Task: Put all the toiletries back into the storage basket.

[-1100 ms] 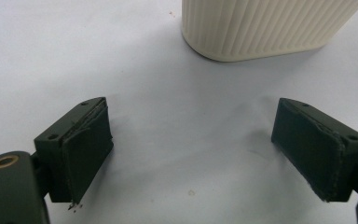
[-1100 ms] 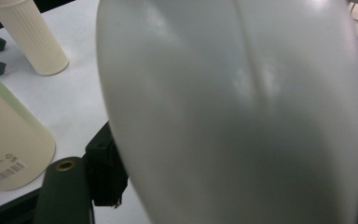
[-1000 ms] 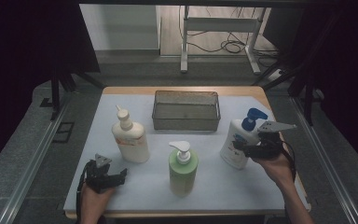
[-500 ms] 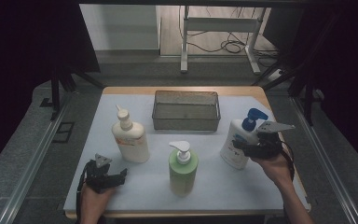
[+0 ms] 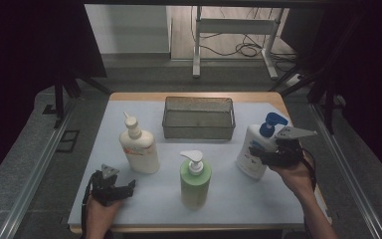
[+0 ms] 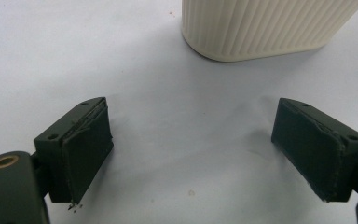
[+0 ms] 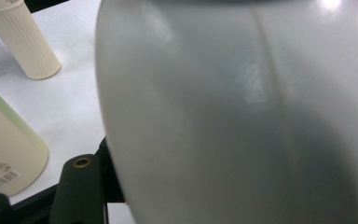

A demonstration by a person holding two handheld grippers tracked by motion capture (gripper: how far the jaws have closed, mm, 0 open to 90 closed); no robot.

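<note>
At the right of the frame the right gripper (image 5: 264,155) is closing its fingers on the white bottle with the blue pump (image 5: 256,147), which is leaning and could slip and fall over on the worktop (image 5: 144,194).

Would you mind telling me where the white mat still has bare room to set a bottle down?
Free: the mat's far left corner beside the wire mesh basket, and the near strip between the green pump bottle and the right tool. Crowded: around the white blue-pump bottle there.
</note>
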